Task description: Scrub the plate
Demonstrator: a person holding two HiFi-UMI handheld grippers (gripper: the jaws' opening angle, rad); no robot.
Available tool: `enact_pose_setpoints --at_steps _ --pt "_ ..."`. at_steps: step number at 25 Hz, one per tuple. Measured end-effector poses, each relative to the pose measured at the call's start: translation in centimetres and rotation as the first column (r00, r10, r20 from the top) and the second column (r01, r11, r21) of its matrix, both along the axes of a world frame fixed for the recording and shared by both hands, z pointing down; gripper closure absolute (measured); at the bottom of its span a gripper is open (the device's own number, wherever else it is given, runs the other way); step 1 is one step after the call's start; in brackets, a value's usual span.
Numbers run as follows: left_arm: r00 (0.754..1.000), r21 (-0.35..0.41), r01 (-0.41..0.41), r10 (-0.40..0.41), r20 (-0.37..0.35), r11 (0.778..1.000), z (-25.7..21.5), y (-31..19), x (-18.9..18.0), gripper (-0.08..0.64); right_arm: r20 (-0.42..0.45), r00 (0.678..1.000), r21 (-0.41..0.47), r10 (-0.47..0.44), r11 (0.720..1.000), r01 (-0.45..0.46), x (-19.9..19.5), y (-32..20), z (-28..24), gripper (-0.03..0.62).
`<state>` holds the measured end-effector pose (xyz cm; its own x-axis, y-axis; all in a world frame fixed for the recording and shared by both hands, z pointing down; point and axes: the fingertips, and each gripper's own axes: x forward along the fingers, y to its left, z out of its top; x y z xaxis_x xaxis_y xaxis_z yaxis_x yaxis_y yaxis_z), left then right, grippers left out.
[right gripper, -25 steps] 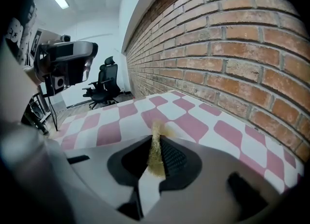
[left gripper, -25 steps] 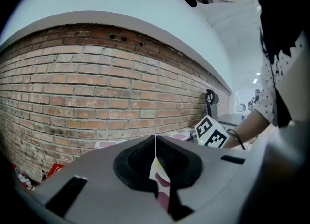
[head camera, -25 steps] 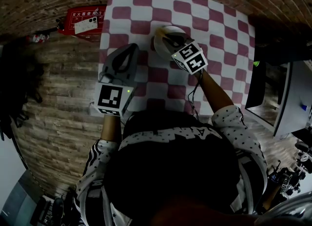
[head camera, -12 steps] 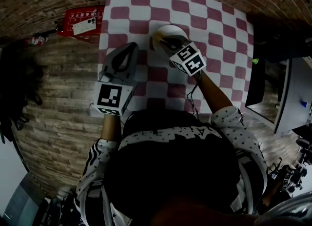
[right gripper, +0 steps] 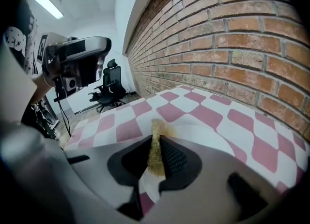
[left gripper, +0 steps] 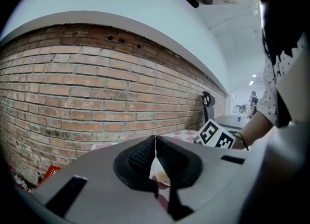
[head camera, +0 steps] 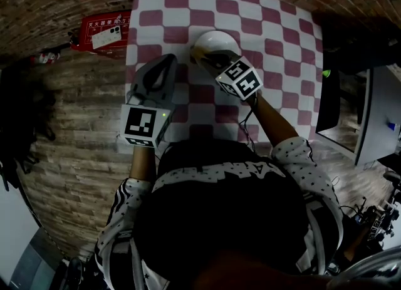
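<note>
A white plate (head camera: pixel 210 42) lies on the red-and-white checked tablecloth (head camera: pixel 276 38). My right gripper (head camera: pixel 216 60) is over the plate's near side, shut on a yellowish scouring pad (right gripper: pixel 155 155). The pad's far edge rests on the plate (right gripper: pixel 203 133), and the pad itself is hidden in the head view. My left gripper (head camera: pixel 161 69) hovers to the left of the plate, near the table's left edge. It is shut with nothing between its jaws. In the left gripper view, a bit of the plate (left gripper: pixel 160 173) shows behind the shut gripper (left gripper: pixel 155 145).
A red box (head camera: pixel 103 32) with a phone on it lies on the wooden floor left of the table. A brick wall (right gripper: pixel 232 39) runs along the table's far side. Dark furniture (head camera: pixel 351 44) stands at the right, and an office chair (right gripper: pixel 109 90) stands beyond the table.
The right gripper with the pad has shifted only slightly over the plate. The left gripper has stayed where it was.
</note>
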<state>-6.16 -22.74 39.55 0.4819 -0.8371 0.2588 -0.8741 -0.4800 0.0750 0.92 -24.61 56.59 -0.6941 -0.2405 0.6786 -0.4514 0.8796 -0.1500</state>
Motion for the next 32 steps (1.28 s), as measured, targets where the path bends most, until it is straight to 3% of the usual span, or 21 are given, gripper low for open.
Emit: enact_pose_setpoints --at_steps 22,32 --pt "0.998 0.018 -0.051 0.051 -0.025 0.999 -0.7 0.5 0.5 0.546 0.015 1.0 -0.032 -0.006 0.999 0.007 -0.8 3.2 -0.8 0.538" --pt "0.998 0.014 -0.051 0.052 -0.02 0.999 -0.7 0.2 0.6 0.546 0.032 0.999 0.024 0.036 0.999 -0.037 0.4 0.7 -2.4 0.538"
